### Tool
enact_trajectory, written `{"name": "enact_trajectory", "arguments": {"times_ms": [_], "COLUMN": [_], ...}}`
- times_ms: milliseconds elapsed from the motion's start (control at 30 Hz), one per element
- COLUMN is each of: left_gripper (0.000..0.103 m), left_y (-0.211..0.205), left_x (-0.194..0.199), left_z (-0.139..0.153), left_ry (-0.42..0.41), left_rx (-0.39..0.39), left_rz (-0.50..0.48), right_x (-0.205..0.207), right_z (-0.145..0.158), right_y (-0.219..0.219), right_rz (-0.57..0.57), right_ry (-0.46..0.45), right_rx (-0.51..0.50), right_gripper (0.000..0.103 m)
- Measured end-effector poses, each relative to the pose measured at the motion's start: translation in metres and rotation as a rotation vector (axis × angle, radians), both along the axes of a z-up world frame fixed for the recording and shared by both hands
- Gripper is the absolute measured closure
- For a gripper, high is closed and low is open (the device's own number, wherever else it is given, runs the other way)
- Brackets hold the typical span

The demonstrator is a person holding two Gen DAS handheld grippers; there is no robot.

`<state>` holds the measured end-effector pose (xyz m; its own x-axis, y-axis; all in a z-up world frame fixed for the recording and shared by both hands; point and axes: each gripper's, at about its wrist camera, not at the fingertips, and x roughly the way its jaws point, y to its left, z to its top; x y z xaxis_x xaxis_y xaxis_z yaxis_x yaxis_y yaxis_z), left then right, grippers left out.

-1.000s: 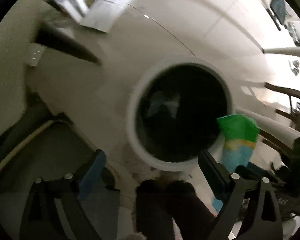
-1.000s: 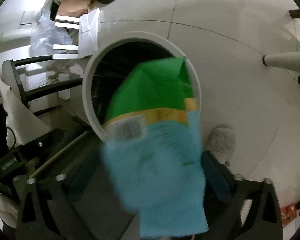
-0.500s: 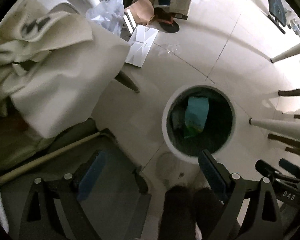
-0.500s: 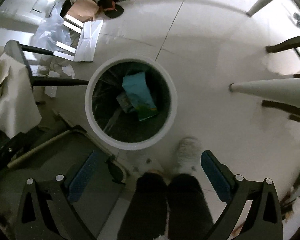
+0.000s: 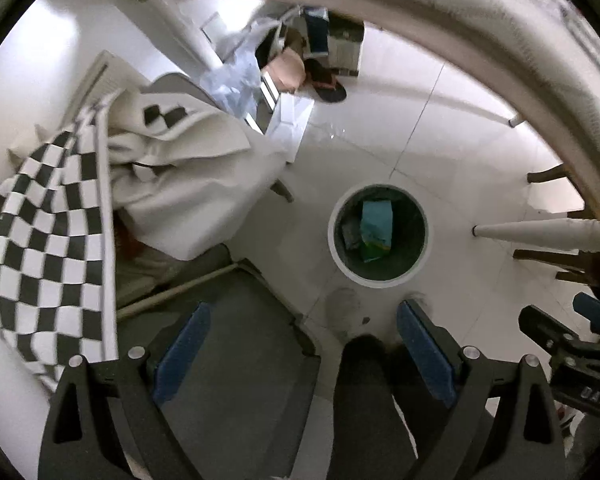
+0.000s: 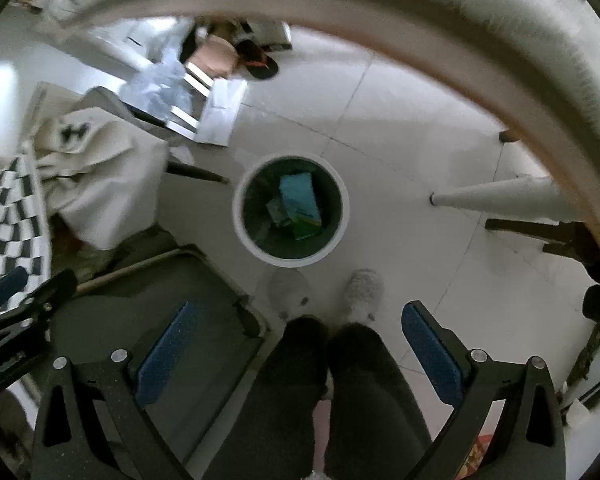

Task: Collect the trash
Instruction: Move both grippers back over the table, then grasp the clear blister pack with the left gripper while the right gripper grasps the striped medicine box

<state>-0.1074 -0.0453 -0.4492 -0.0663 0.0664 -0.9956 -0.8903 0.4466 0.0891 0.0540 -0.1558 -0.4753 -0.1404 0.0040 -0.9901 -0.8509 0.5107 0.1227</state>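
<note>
Both cameras sit higher above the floor than half a second ago, so the white-rimmed bin (image 5: 378, 236) looks smaller and a broad pale curved edge, the rim of a surface (image 5: 500, 40), now arcs across the top of each view. A second ago the blue-and-green packet (image 5: 376, 227) was gripped in the right tongs (image 6: 300, 350) over the bin; now it lies inside the bin, blue end up, green end toward the bottom, leaning beside a smaller crumpled wrapper (image 5: 350, 234) too dark to identify. Printing on the packet is too small to read.

Left tongs (image 5: 300, 346) are released, blue pads wide apart and nothing between them. Right tongs are likewise spread wide and empty.

Part of the right tool shows at the right border of the left view, cut off, with white lettering that reads roughly "DAS" (image 5: 594, 394).

Dark trouser legs (image 6: 324, 400) and pale slippers (image 6: 362, 292) stand just in front of the bin. Left of it, a checkered cloth (image 5: 40, 240) and a cream cloth (image 5: 188, 184) drape over something hidden beneath. Clutter near the far wall, including a sandal (image 5: 328, 86) and clear plastic (image 5: 236, 80), is blurred.
</note>
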Motion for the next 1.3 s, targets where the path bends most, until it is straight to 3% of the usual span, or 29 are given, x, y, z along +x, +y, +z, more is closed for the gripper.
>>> {"name": "enact_trajectory", "arguments": {"times_ms": [167, 400, 500, 667, 767, 833, 1033, 1200, 1300], "left_gripper": [0.008, 0.008, 0.008, 0.007, 0.007, 0.007, 0.008, 0.008, 0.009], "left_y": [-0.001, 0.01, 0.024, 0.056, 0.073, 0.086, 0.137, 0.174, 0.19], "left_x": [-0.007, 0.006, 0.029, 0.094, 0.142, 0.176, 0.276, 0.317, 0.324], "left_z": [0.055, 0.101, 0.115, 0.117, 0.109, 0.101, 0.062, 0.036, 0.023], "left_ry": [-0.047, -0.061, -0.071, -0.074, -0.073, -0.075, -0.069, -0.1, -0.127], "left_rx": [0.028, 0.097, 0.124, 0.148, 0.142, 0.118, -0.047, -0.192, -0.287], "left_rz": [0.008, 0.024, 0.016, -0.005, -0.004, 0.01, 0.129, 0.276, 0.394], "right_x": [-0.001, 0.023, 0.051, 0.133, 0.19, 0.227, 0.335, 0.378, 0.389], "right_z": [0.067, 0.137, 0.154, 0.172, 0.172, 0.164, 0.101, 0.06, 0.044], "right_y": [-0.001, 0.022, 0.047, 0.098, 0.122, 0.136, 0.186, 0.209, 0.221], "right_rz": [-0.013, -0.025, 0.01, 0.086, 0.096, 0.092, 0.142, 0.267, 0.33], "right_ry": [0.017, 0.021, 0.026, -0.098, -0.185, -0.196, -0.169, -0.15, -0.14], "right_rx": [0.055, 0.144, 0.134, 0.087, 0.055, 0.033, -0.141, -0.237, -0.24], "right_gripper": [0.0, 0.0, 0.0, 0.0, 0.0, 0.0, 0.0, 0.0, 0.0]}}
